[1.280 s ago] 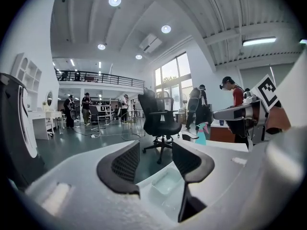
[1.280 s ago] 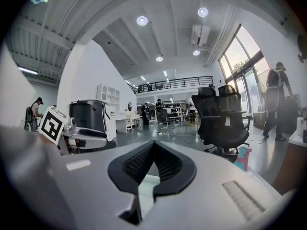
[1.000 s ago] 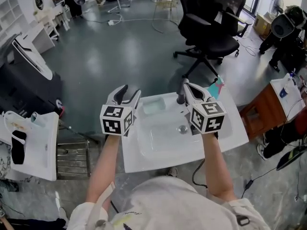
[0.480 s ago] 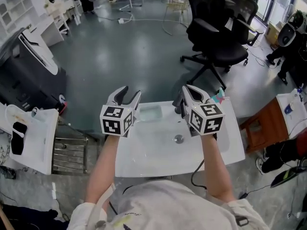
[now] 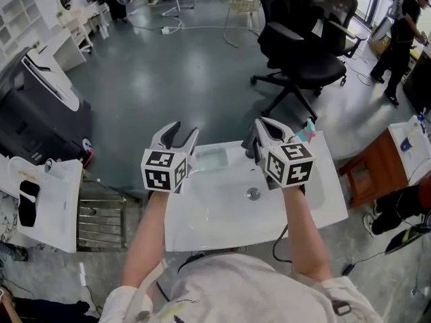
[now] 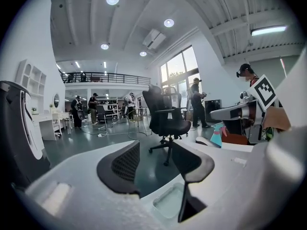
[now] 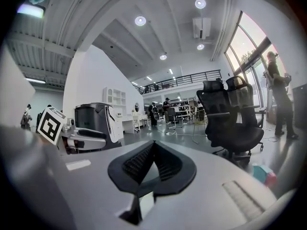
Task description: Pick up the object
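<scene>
A white washbasin (image 5: pixel 202 224) lies below both grippers in the head view, with a round drain (image 5: pixel 253 194) and a shallow soap recess (image 5: pixel 210 157). A small teal and pink object (image 5: pixel 307 131) stands at its back right corner, also seen as the teal and pink object (image 6: pixel 217 134) in the left gripper view. My left gripper (image 5: pixel 182 130) hovers over the basin's back left, jaws apart and empty, as the left gripper (image 6: pixel 156 159) view confirms. My right gripper (image 5: pixel 264 124) hangs over the dark faucet (image 5: pixel 250 145); the right gripper (image 7: pixel 153 148) shows its pads meeting at the tips, holding nothing.
A black office chair (image 5: pixel 303 42) stands behind the basin. A dark machine (image 5: pixel 40 116) and another white basin (image 5: pixel 50 197) are at the left, with a metal rack (image 5: pixel 101 224) beside it. A brown cabinet (image 5: pixel 367 170) is at the right. A person (image 5: pixel 401 25) stands far right.
The head view has shifted a little, so the basin sits differently in the frame. Both grippers keep the same pose and jaw state. A person has come into view at the top right.
</scene>
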Action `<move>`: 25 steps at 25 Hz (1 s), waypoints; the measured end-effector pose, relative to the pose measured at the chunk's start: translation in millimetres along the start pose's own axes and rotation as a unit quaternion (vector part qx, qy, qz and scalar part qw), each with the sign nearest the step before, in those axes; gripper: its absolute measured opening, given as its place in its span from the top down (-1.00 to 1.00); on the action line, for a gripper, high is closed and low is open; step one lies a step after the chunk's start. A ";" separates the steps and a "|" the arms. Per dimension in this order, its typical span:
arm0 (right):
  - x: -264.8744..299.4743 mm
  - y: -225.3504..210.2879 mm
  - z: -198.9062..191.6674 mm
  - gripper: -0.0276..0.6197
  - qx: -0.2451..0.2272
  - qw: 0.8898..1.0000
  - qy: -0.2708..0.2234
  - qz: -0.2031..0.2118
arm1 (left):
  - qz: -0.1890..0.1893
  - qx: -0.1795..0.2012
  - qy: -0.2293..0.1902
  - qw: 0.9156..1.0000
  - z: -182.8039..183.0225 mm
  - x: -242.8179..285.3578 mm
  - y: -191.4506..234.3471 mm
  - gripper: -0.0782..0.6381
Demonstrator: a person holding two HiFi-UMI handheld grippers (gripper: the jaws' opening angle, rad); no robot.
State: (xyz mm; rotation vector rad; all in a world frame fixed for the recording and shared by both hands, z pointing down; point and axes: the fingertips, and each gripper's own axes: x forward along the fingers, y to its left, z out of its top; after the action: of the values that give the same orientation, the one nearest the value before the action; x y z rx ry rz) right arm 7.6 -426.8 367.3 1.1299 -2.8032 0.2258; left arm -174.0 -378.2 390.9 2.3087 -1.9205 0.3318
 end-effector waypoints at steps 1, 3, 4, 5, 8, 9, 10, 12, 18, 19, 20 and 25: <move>-0.3 2.1 0.1 0.91 0.000 1.000 -0.001 -0.003 | -0.004 0.001 -0.001 1.000 0.2 0.1 1.1 0.18; -2.6 5.7 -1.1 0.91 -0.001 1.000 -0.001 -0.009 | -0.013 0.004 0.000 1.000 -1.5 0.7 1.5 0.18; -3.9 6.8 -1.8 0.91 -0.001 1.000 -0.001 -0.013 | -0.018 0.006 0.000 1.000 -2.6 1.1 1.3 0.18; -4.5 7.6 -2.0 0.91 -0.001 1.000 -0.002 -0.017 | -0.023 0.009 0.000 1.000 -3.0 1.5 1.6 0.18; -4.6 11.5 -2.0 0.91 -0.001 1.000 -0.003 -0.027 | -0.033 0.014 -0.003 0.999 -2.7 1.6 4.7 0.18; -4.8 13.4 -2.7 0.91 -0.001 1.000 -0.002 -0.029 | -0.036 0.014 -0.003 0.999 -3.4 1.3 5.6 0.18; -5.0 15.3 -3.2 0.91 -0.002 1.000 -0.001 -0.031 | -0.039 0.013 -0.003 0.999 -4.1 1.1 6.6 0.18; -4.9 18.5 -2.5 0.91 -0.004 0.999 -0.001 -0.035 | -0.044 0.014 -0.004 0.999 -4.2 1.0 8.4 0.18; -7.3 23.4 -0.2 0.91 -0.006 0.999 -0.003 -0.050 | -0.058 0.020 -0.006 0.998 -4.6 0.1 12.3 0.18; -7.8 23.9 -0.4 0.91 -0.006 0.999 -0.003 -0.052 | -0.061 0.023 -0.005 0.998 -5.3 0.5 12.2 0.18; -8.4 24.6 -0.5 0.91 -0.007 0.998 -0.002 -0.054 | -0.066 0.025 -0.003 0.998 -6.1 1.0 11.7 0.18; -13.7 26.5 -2.7 0.91 -0.010 0.998 0.001 -0.063 | -0.092 0.044 0.008 0.995 -11.6 5.0 3.3 0.18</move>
State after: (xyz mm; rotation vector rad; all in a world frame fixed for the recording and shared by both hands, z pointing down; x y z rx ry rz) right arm -0.9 -398.1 365.2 1.2959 -2.7123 0.1866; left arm -177.5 -380.9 403.3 2.5069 -1.7014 0.4206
